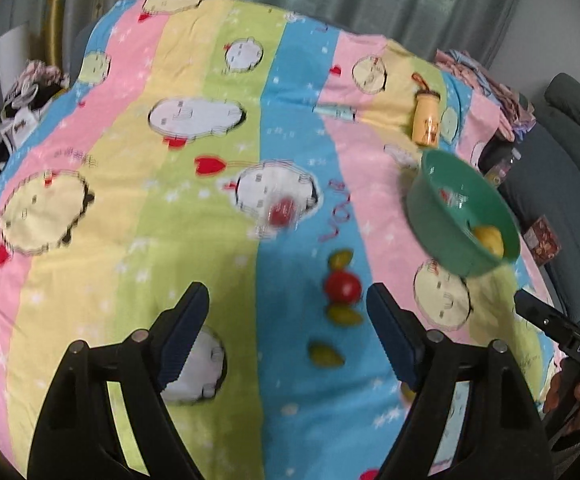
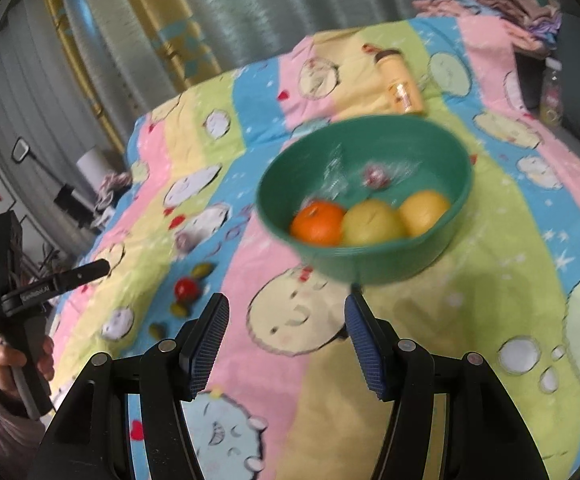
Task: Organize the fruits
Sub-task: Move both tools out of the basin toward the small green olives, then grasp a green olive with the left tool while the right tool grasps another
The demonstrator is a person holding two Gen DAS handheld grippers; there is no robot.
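A red fruit [image 1: 342,288] lies on the striped cartoon bedsheet [image 1: 193,240] with three small green fruits [image 1: 344,315] around it, just ahead of my left gripper [image 1: 287,320], which stands open and empty. A wrapped red item [image 1: 281,212] lies farther off. The green bowl [image 2: 370,256] holds an orange [image 2: 317,222], a yellow fruit [image 2: 372,222], a yellow-orange fruit [image 2: 424,212] and a wrapped red piece [image 2: 376,176]. My right gripper [image 2: 285,332] is open and empty, a little short of the bowl's near wall.
A yellow bottle [image 2: 402,84] lies on the sheet behind the bowl. Folded clothes [image 2: 490,4] are piled at the far right corner. A dark armchair [image 1: 550,168] stands off the right edge. Curtains [image 2: 249,12] hang behind. A sleeved hand [image 2: 13,360] holds the left tool.
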